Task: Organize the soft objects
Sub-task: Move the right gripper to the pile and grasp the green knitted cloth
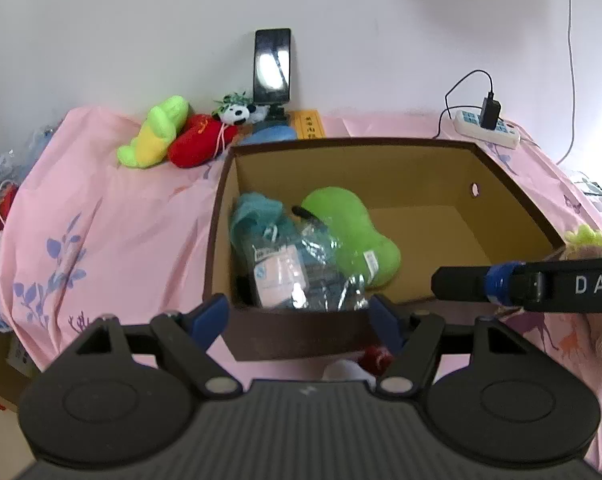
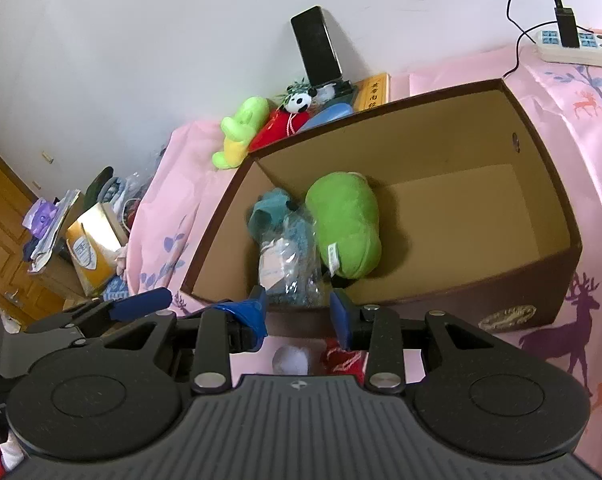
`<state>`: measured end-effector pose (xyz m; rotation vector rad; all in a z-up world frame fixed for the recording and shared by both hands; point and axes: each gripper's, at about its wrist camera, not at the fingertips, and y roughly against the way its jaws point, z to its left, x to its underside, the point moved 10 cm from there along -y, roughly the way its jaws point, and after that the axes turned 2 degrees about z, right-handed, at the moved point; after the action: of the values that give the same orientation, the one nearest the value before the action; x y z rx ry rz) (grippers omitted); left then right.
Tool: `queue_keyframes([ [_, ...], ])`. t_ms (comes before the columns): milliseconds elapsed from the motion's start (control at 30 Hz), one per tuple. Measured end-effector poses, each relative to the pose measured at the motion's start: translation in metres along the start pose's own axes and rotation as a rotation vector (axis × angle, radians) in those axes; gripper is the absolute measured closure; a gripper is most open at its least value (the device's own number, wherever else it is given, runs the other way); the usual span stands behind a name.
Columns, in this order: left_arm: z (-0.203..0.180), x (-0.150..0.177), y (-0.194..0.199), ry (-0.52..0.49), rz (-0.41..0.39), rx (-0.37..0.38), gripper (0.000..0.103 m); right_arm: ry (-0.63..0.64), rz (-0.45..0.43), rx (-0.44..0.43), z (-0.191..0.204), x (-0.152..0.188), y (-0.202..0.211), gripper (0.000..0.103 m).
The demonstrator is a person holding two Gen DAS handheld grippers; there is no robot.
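Observation:
A brown cardboard box (image 1: 513, 184) (image 2: 549, 184) stands open on the pink bedsheet. Inside lie a green plush (image 1: 353, 236) (image 2: 345, 220) and a teal plush in a clear bag (image 1: 277, 256) (image 2: 285, 248). My left gripper (image 1: 299, 320) is open and empty just above the box's near wall. My right gripper (image 2: 297, 312) is open and empty at the box's near edge; its finger also shows in the left wrist view (image 1: 481, 284). A red and white plush (image 2: 333, 360) (image 1: 375, 360) lies on the sheet under the grippers.
A green-yellow plush (image 1: 153, 136) (image 2: 239, 132), a red plush (image 1: 197, 142), a panda (image 1: 237, 112) (image 2: 301, 102) and a blue plush (image 1: 273, 134) lie by the wall near a propped phone (image 1: 273, 66). A power strip (image 1: 487, 128) (image 2: 573, 46) sits at the right. Clutter (image 2: 81, 232) stands left of the bed.

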<state>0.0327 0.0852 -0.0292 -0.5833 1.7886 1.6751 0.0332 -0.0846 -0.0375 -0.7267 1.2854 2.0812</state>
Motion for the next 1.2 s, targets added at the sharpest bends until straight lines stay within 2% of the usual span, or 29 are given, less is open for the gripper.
queue_keyframes([
  [267,-0.010,0.027,0.001,-0.018,0.045,0.039,0.031,-0.017,0.072,0.003,-0.008,0.026,-0.009,0.084],
  [433,-0.020,0.048,-0.004,-0.004,0.092,0.093,0.031,-0.050,0.123,0.016,-0.015,0.043,-0.016,0.084],
  [833,-0.038,0.071,-0.007,-0.025,0.120,0.171,0.030,-0.076,0.195,0.027,-0.021,0.065,-0.027,0.084],
  [1033,-0.048,0.077,-0.008,-0.032,0.124,0.210,0.045,-0.128,0.218,0.003,-0.026,0.067,-0.029,0.084],
  [1200,-0.059,0.075,-0.004,-0.071,0.096,0.226,0.057,-0.148,0.216,-0.019,-0.030,0.067,-0.026,0.084],
])
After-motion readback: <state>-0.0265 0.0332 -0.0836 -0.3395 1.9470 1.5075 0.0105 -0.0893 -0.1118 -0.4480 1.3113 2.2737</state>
